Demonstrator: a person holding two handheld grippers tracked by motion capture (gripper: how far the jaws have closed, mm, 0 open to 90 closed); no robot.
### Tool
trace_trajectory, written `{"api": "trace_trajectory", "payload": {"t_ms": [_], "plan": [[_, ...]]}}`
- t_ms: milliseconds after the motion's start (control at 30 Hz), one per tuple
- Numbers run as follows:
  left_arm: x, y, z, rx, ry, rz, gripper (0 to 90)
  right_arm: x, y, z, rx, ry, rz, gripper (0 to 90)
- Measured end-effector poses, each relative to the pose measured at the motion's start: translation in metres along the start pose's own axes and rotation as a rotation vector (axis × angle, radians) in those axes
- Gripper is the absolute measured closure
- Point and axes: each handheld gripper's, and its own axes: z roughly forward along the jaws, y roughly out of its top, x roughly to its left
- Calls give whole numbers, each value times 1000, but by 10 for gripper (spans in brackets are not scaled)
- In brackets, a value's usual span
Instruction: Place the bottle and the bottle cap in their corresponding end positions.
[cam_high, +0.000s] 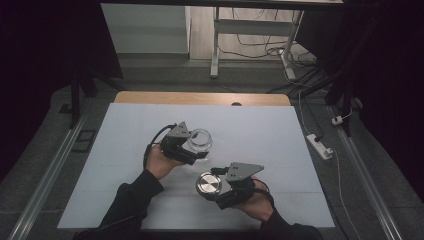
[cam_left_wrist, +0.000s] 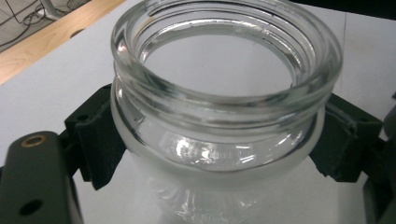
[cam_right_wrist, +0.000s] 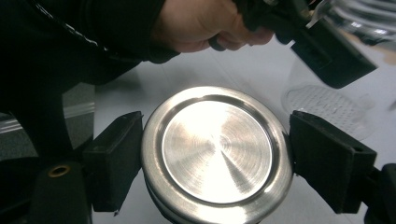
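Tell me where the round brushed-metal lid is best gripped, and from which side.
Grip the round brushed-metal lid by its rim, jaws level on opposite edges, coming in from the side. Its flat, smooth top offers no hold, while the low round edge does. The right gripper holds it this way now.

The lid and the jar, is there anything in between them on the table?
No, nothing visible. The metal lid, clamped in the right gripper, sits just beside the open glass jar held by the left gripper. Bare white table lies between them, and the jar's mouth is uncovered.
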Motion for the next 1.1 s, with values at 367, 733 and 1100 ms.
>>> {"api": "trace_trajectory", "payload": {"t_ms": [367,733,1100], "plan": [[6,-3,19,6,13,-3,161,1,-14,22,46,15,-7,198],[12,-9,34,23,34,-13,161,-1,-28,40,122,12,-13,197],[16,-17,44,37,69,-30,160,-5,-37,48,178,2,-19,197]]}}
